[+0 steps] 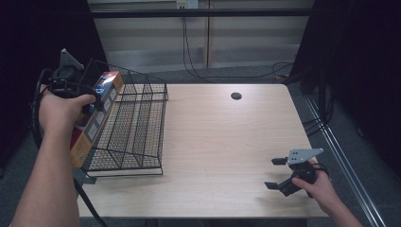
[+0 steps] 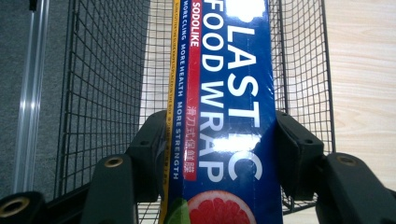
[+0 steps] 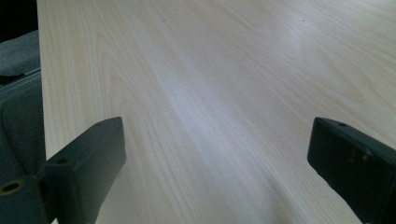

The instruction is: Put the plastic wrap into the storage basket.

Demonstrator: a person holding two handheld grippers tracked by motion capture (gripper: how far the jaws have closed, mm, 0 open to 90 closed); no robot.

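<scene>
A long blue and orange box of plastic food wrap (image 1: 97, 118) leans over the left rim of a black wire basket (image 1: 137, 127) at the table's left side. My left gripper (image 1: 90, 101) is shut on that box; in the left gripper view both black pads press on the sides of the food wrap box (image 2: 229, 116), with the wire basket (image 2: 102, 93) behind it. My right gripper (image 1: 275, 173) rests low over the table's near right corner, open, with bare wood between its jaws (image 3: 215, 154).
The light wooden table (image 1: 222, 142) has a round cable hole (image 1: 236, 96) near its far edge. Grey carpet (image 2: 14, 70) lies left of the basket. Cables hang down the back wall.
</scene>
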